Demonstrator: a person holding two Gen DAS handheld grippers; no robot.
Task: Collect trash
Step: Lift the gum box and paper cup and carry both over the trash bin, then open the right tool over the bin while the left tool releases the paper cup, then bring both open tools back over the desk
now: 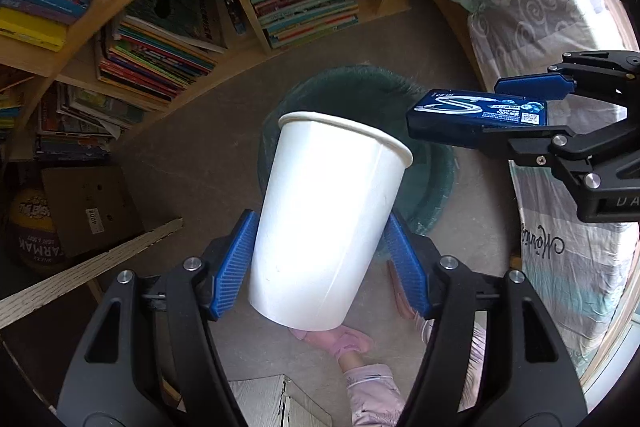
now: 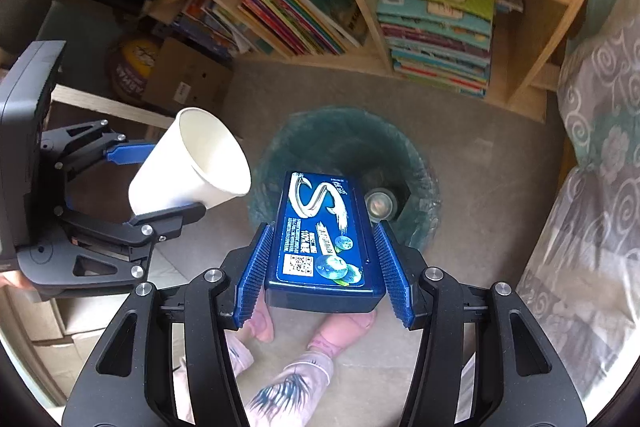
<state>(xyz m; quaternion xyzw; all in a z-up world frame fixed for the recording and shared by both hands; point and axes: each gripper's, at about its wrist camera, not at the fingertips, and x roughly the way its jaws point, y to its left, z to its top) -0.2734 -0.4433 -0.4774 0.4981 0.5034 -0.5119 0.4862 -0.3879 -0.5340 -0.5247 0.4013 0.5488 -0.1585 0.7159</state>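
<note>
Left fingers: pressed on both sides of cup, rim tilted outward.
Right fingers: clamping box by its long sides.
Bin: directly below both.

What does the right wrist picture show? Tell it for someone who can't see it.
The right gripper grips a blue box above a green-lined trash bin on the floor. Beside it, the left gripper holds a tilted white paper cup. Bookshelves fill the background.
</note>
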